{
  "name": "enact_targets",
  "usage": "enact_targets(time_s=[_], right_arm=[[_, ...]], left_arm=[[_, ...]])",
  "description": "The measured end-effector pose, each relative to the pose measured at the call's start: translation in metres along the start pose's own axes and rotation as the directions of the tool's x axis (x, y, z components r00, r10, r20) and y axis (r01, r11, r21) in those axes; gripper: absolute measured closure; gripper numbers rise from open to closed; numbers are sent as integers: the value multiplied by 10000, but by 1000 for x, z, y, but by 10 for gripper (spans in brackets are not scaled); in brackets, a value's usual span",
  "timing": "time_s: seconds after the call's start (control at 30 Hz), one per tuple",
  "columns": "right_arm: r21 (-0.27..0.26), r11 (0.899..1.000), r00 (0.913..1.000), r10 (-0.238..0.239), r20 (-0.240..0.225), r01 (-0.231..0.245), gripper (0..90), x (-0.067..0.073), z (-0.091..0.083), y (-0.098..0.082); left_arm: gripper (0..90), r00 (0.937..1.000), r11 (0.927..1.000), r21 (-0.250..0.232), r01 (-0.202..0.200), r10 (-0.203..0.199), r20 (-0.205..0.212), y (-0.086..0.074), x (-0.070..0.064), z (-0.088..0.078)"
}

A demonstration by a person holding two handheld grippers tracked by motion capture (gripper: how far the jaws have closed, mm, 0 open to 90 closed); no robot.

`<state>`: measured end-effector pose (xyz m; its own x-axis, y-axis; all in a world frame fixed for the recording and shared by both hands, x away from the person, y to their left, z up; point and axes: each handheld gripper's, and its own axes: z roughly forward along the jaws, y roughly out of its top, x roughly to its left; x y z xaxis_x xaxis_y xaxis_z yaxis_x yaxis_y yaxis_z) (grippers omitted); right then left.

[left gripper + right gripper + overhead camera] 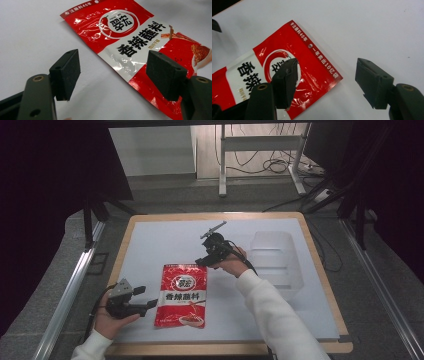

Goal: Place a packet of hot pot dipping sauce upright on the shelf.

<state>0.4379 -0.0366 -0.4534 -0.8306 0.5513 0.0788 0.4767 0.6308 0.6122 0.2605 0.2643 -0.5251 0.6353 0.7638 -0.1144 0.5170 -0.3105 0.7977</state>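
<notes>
A glossy, crinkled red sachet (181, 296) lies flat on the matte white table (165, 240). The right gripper (325, 82) gapes wide over its top corner, gripping nothing. The left gripper (113, 72), likewise agape and empty, flanks its edge.

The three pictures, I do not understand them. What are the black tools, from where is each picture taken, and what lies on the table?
A person sits at a table covered with a white sheet and holds a hand tool with two black jaws in each hand. No robot arm is present.

The high view looks down from above the person. There the left gripper is beside the near left edge of a red sauce packet, and the right gripper is by its far right corner. A clear plastic box stands to the right.

The other two pictures come from a small camera on each tool, looking along its jaws. Both tools are open and hold nothing. The red packet lies flat on the sheet, partly between the jaws of each.
</notes>
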Motion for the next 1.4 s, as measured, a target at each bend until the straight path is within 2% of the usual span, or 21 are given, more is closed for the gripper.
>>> enact_targets(time_s=[0.27,0.5,0.73,1.0,1.03,1.07,1.1,1.17,1.27,1.4], right_arm=[[217,9997,9999,115,-45,-114,355,-7,13,5],[693,9974,9995,228,-220,-212,386,-18,29,7],[1296,9907,9974,489,-522,-418,425,-28,44,-1],[1710,9840,9942,653,-853,-500,458,-28,56,-8],[1779,9830,9929,632,-1004,-446,497,-28,59,-9],[1779,9830,9929,632,-1004,-446,497,-28,59,-9],[1850,9820,9920,591,-1118,-377,545,-26,61,-10],[1892,9815,9917,522,-1173,-293,560,-25,62,-10],[1879,9821,9939,109,-1098,100,584,-21,62,-10],[1825,9826,9937,-148,-1110,351,664,-16,59,-10]], left_arm=[[275,10000,10000,-53,5,-4,11,0,0,-1],[274,10000,10000,-63,6,-6,10,0,0,-1],[274,10000,10000,-39,-37,37,21,0,0,-1],[274,10000,10000,-3,-68,68,23,0,-1,0],[274,10000,10000,3,-76,76,23,0,-1,0],[274,10000,10000,3,-76,76,23,0,-1,0],[274,10000,10000,4,-79,79,20,0,-1,0],[274,10000,10000,0,-78,78,20,-1,-1,0],[274,10000,10000,7,-87,87,21,-1,-1,0],[274,10000,10000,6,-83,83,-2,-1,0,0]])
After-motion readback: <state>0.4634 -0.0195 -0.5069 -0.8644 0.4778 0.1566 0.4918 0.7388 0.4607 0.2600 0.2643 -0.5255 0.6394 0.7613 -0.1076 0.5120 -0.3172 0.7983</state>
